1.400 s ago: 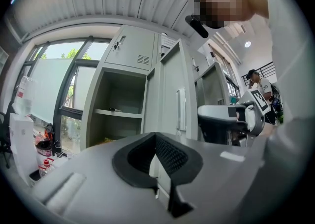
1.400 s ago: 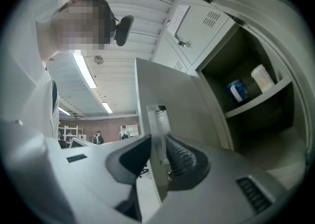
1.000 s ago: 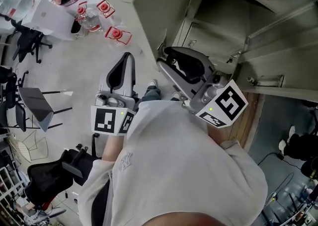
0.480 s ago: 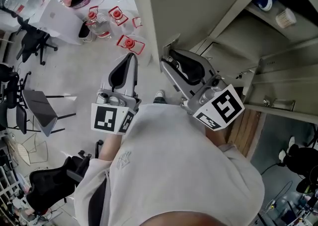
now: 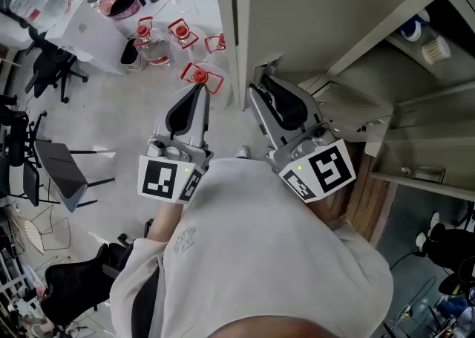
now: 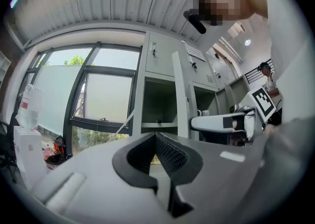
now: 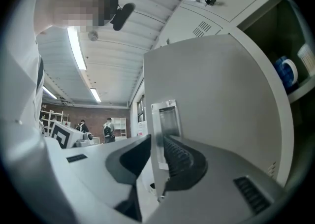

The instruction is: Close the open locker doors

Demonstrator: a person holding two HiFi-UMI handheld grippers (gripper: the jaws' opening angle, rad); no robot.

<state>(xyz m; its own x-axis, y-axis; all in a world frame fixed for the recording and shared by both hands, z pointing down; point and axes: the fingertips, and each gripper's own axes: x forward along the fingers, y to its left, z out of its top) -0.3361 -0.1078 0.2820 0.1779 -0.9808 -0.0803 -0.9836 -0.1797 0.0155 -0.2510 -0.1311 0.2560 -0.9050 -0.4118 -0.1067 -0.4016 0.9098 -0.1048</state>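
Head view and both gripper views of a bank of pale grey metal lockers. The right gripper [image 5: 261,81] [image 7: 157,139] has its fingers clamped on the free vertical edge of the pale grey metal locker door [image 5: 326,17] [image 7: 221,100], one finger on each face, with the door's narrow metal latch plate [image 7: 165,119] standing between them. The door stands swung out from its locker, whose open compartment [image 5: 415,69] shows a blue-and-white roll [image 5: 410,28] [image 7: 285,73] on the inner shelf. The left gripper [image 5: 197,90] [image 6: 155,137] hangs to the left of the door and apart from it, over the grey floor [image 5: 111,106]; its fingers are together at the tips and hold nothing. Clear plastic bottles with red caps [image 5: 152,39] stand on the floor beyond it.
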